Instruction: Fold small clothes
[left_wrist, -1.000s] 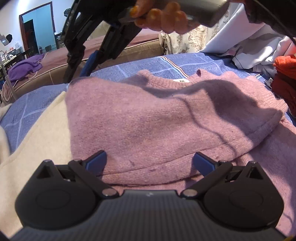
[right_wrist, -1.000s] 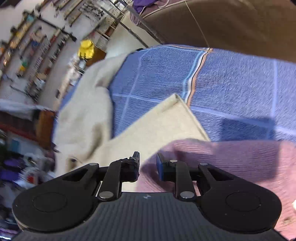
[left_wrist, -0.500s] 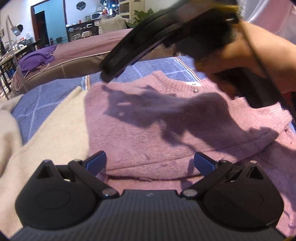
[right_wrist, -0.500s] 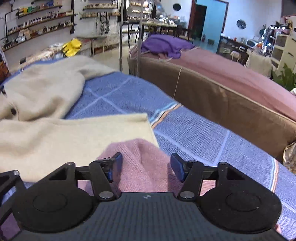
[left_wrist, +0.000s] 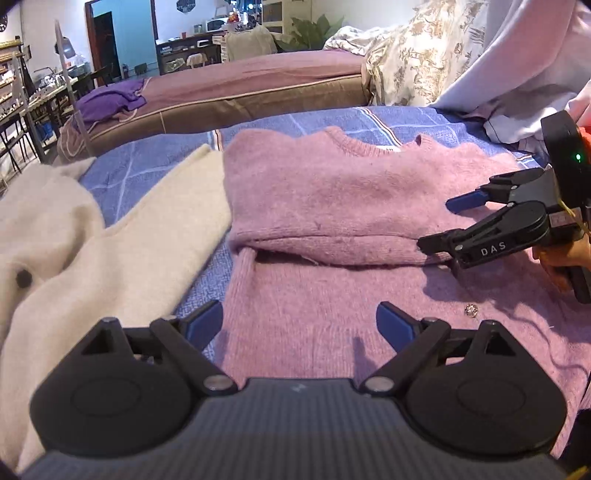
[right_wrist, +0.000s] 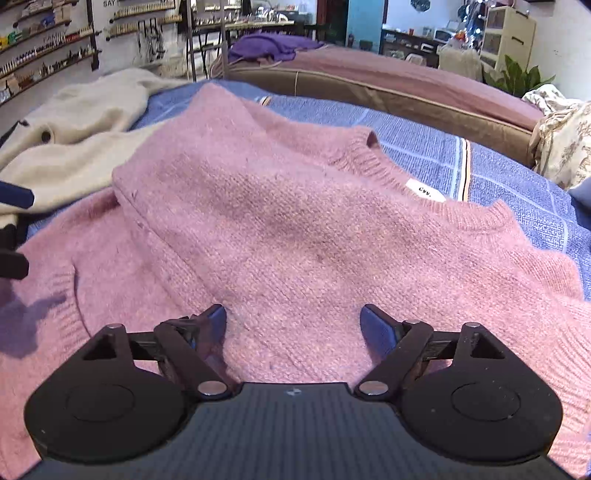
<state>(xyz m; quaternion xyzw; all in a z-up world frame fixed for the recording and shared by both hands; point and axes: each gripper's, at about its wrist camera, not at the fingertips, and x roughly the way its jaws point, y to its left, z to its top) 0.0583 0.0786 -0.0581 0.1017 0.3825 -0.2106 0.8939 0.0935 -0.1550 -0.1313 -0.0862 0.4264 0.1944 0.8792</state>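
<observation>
A pink knitted sweater (left_wrist: 332, 206) lies on the blue checked bedspread (left_wrist: 155, 166), its left sleeve folded across the chest. It fills the right wrist view (right_wrist: 295, 221), neckline and white label (right_wrist: 424, 190) at the far side. My left gripper (left_wrist: 299, 321) is open and empty, low over the sweater's lower part. My right gripper (right_wrist: 293, 321) is open and empty over the sweater's right side; it also shows at the right of the left wrist view (left_wrist: 439, 221), jaws apart above the folded sleeve's edge.
A cream cardigan (left_wrist: 92, 240) lies left of the sweater, partly under it. A brown-and-mauve bed (left_wrist: 240, 92) stands behind, with a purple garment (left_wrist: 110, 99) on it. White and floral fabric (left_wrist: 461, 62) piles at the back right.
My right gripper opened, let go of the sweater's sleeve at the left shoulder and swung across to the sweater's right side. My left gripper drew back a little and stayed open.
</observation>
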